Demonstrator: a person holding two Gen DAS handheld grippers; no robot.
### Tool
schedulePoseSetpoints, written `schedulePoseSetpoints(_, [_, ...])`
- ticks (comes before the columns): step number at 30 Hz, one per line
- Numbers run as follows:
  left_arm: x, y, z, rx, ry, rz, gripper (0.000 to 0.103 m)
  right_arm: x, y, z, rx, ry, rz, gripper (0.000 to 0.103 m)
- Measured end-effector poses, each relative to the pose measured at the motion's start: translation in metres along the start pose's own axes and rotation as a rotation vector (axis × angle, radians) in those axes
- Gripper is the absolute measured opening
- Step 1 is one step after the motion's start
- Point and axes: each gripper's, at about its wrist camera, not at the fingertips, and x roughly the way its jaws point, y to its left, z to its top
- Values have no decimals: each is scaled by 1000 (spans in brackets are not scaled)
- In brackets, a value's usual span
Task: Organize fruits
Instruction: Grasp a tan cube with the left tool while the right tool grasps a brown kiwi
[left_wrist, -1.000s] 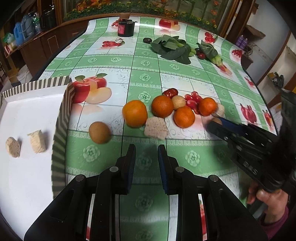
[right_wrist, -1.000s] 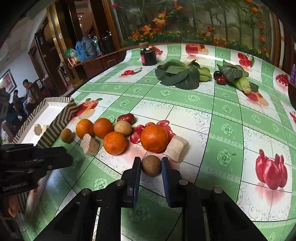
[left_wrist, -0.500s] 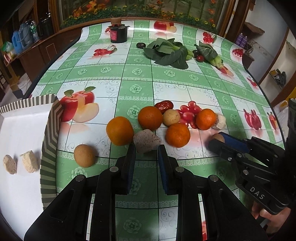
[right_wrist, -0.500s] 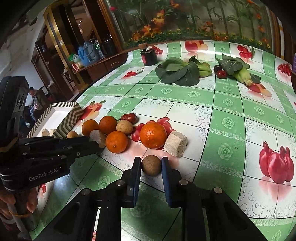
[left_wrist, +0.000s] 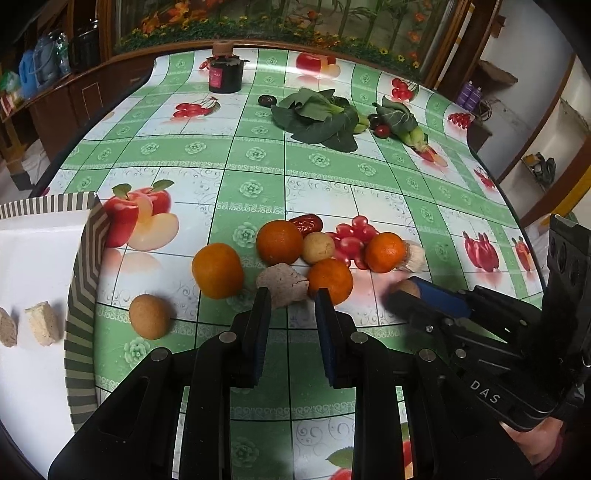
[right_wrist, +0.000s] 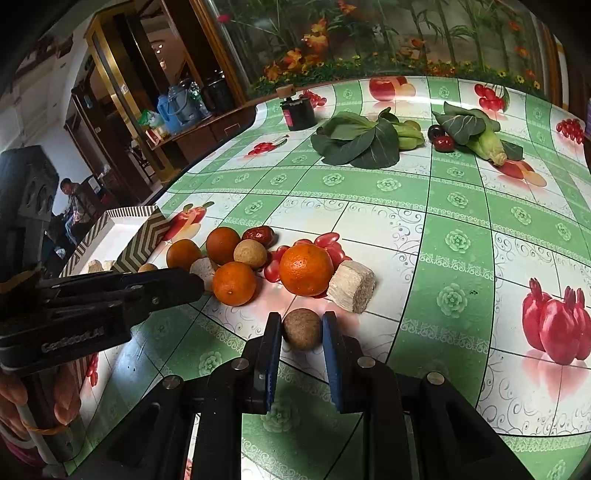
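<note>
Oranges (right_wrist: 306, 269) crowd beyond right fingers (right_wrist: 272, 334) gripping brown fruit (right_wrist: 302, 328); left fingers (left_wrist: 263, 308) gape around beige chunk (left_wrist: 282, 284).

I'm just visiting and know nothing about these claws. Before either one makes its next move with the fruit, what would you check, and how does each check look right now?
1. Right claw around the brown round fruit: ok, a finger sits on each side of it.
2. Firm grip on that fruit: cannot tell, contact is not clear.
3. Left claw lined up on the beige chunk: ok, fingers open either side of it.
4. Nearby oranges clear of the left claw: not ok, one orange sits against the right finger.
5. Space in the striped tray: ok, only two beige chunks visible inside.
</note>
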Motion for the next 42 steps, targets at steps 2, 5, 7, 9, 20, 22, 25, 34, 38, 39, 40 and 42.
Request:
schedulePoseSetpoints(2, [3, 1, 2, -14, 8, 4, 22, 0, 1, 0, -5, 1, -3, 22])
schedulePoseSetpoints(5, [6, 2, 4, -26, -3, 28, 22, 0, 1, 0, -5, 1, -3, 22])
schedulePoseSetpoints(7, [7, 1, 5, -27, -7, 41, 22, 0, 1, 0, -2, 1, 1, 22])
schedulePoseSetpoints(9, [7, 1, 6, -25, -9, 52, 22, 0, 1, 0, 0, 0, 3, 22])
schedulePoseSetpoints(20, [14, 3, 7, -9, -3, 75, 49, 0, 1, 0, 0, 0, 4, 22])
schedulePoseSetpoints(22, [13, 3, 4, 4, -8, 76, 49, 0, 1, 0, -2, 1, 3, 22])
schedulePoseSetpoints(25, [10, 2, 0, 33, -14, 77, 49, 0, 1, 0, -4, 1, 3, 22])
schedulePoseSetpoints(34, [17, -12, 6, 115, -13, 68, 48, 0, 0, 0, 3, 1, 10, 22])
schedulePoseSetpoints(38, [23, -5, 6, 98, 15, 36, 32, 0, 0, 0, 0, 2, 9, 22])
schedulePoseSetpoints(39, [25, -6, 4, 109, 23, 40, 31, 0, -1, 0, -1, 2, 9, 22])
schedulePoseSetpoints(40, [24, -9, 2, 129, 10, 53, 31, 0, 0, 0, -2, 2, 8, 22])
schedulePoseSetpoints(42, [23, -14, -1, 148, 7, 59, 31, 0, 0, 0, -8, 3, 5, 22])
